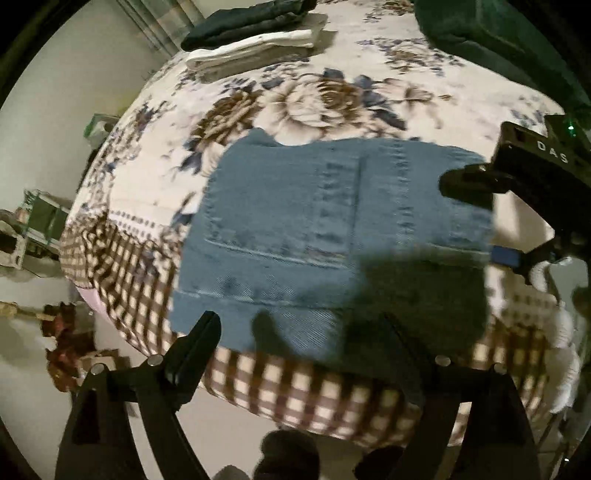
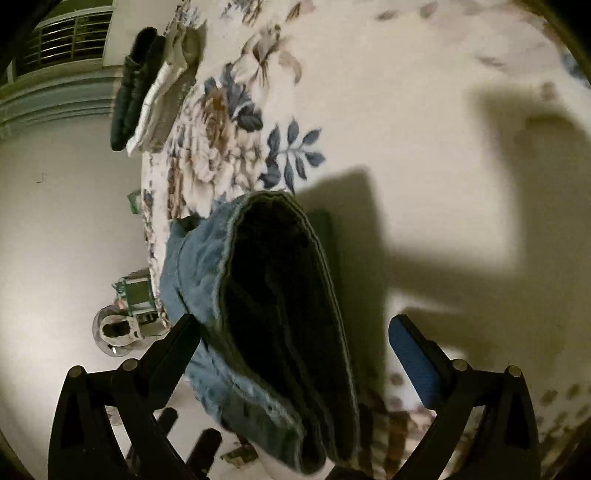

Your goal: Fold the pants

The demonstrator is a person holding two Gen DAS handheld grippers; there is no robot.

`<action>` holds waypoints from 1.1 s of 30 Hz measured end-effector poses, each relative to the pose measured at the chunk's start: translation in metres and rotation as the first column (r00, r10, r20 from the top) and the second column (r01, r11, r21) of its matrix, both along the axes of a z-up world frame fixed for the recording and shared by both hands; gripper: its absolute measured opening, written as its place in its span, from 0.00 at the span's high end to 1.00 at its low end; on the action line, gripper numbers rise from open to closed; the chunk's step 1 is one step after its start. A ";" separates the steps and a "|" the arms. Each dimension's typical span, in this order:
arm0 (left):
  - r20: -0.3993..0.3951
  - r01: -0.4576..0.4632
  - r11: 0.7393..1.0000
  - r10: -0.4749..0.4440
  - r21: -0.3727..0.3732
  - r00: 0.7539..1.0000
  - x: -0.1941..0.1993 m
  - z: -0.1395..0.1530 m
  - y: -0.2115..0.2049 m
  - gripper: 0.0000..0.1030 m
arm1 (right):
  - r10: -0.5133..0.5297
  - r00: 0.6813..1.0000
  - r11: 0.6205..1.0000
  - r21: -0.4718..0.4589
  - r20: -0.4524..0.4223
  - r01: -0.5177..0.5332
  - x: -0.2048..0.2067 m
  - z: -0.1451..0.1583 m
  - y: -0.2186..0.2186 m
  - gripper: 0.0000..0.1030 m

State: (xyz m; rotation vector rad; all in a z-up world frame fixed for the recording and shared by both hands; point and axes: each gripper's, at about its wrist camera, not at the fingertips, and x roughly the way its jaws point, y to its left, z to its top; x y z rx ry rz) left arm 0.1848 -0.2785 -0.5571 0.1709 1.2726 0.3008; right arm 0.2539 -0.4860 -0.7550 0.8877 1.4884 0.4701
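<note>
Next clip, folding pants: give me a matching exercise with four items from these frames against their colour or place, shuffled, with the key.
Things:
1. jeans
2. folded white garment
3. bedspread
4. left tongs

Descriptions:
A. floral print with a checked border
B. blue denim, folded near the bed edge
C. open, above the denim's near edge
D. under a dark folded garment at the far side

Pairs: 1-B, 2-D, 3-A, 4-C

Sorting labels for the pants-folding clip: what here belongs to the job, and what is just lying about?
Job: folded blue jeans, left gripper, right gripper, both open.
Lying about: dark folded garment, white folded garment, green cloth, floral bedspread.
</note>
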 end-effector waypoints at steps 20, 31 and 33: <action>-0.009 0.066 0.998 -0.066 0.000 0.998 0.001 0.000 -0.003 0.17 | -0.114 0.993 0.988 -0.105 -0.024 0.111 -0.062 0.014 -0.079 0.30; -0.041 0.045 0.997 -0.047 -0.060 0.998 -0.011 -0.001 0.003 0.17 | -0.134 0.976 0.990 0.010 -0.171 0.138 -0.125 -0.014 -0.040 0.57; -0.032 0.043 0.996 -0.045 -0.078 0.998 -0.010 0.002 0.008 0.17 | -0.142 0.978 0.989 -0.052 -0.156 0.136 -0.129 -0.007 -0.038 0.70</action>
